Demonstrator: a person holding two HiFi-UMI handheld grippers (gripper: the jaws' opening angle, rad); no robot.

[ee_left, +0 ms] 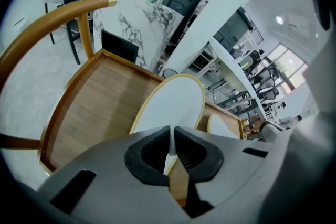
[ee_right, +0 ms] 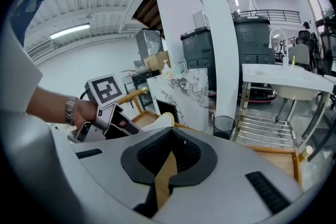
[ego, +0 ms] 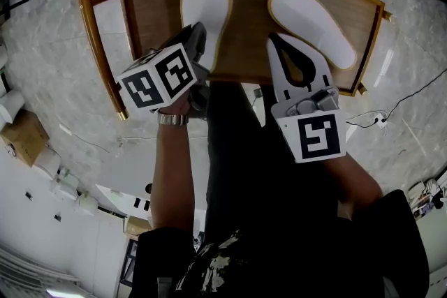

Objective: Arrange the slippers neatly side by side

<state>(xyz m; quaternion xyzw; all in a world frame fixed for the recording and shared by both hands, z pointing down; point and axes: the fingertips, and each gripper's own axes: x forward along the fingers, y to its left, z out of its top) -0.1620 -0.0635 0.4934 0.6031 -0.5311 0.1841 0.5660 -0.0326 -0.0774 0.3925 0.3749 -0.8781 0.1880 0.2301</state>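
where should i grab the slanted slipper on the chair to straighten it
Probably pinch the thin rim at the right slipper's end nearest the seat's front edge, coming in low from the person's side. It lies flat, so only the edge offers a bite, as the left gripper does on the other slipper. The right gripper is shut, so open it first.

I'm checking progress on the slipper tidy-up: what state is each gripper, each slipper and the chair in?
left gripper: shut on the left slipper, at its near edge.
right gripper: shut, empty, beside the right slipper.
left slipper: on the chair seat, pointing straight away, pinched at its near edge.
right slipper: free on the seat, angled rightward, not parallel to the left one.
chair: upright, bearing both slippers.
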